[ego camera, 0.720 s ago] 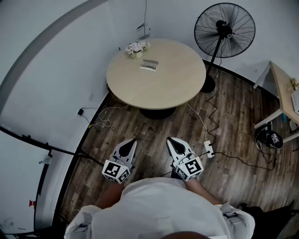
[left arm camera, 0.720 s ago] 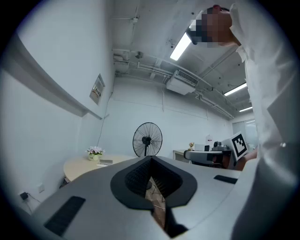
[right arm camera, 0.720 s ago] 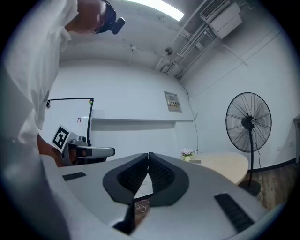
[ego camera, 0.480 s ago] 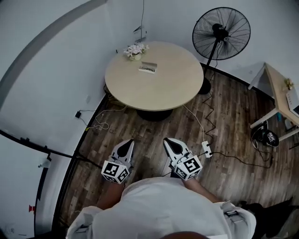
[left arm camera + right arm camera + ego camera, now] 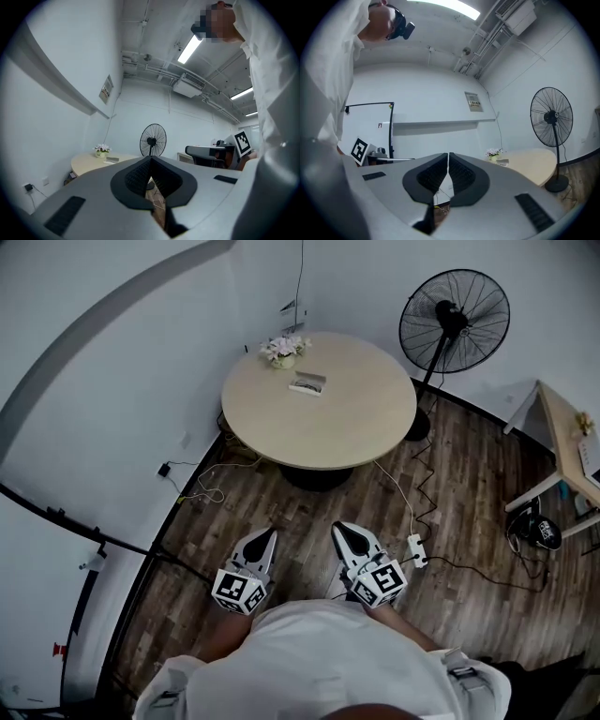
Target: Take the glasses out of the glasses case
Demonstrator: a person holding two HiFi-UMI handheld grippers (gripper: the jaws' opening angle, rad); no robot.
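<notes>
A small grey glasses case (image 5: 307, 383) lies on the far side of the round beige table (image 5: 328, 427), next to a pot of pale flowers (image 5: 284, 350). It shows small and distant in the left gripper view as the case (image 5: 112, 160) and in the right gripper view as the case (image 5: 502, 161). My left gripper (image 5: 267, 535) and right gripper (image 5: 340, 527) are held close to my body over the wooden floor, far short of the table. Both are shut with nothing between the jaws. No glasses are visible.
A black standing fan (image 5: 454, 320) stands right of the table. Cables and a white power strip (image 5: 416, 545) lie on the floor between me and the table. A wooden desk (image 5: 567, 432) sits at far right, a curved white wall (image 5: 112, 409) at left.
The view has shifted slightly, so the table and fan sit a little lower and further right in the head view. Both grippers stay shut near my body.
</notes>
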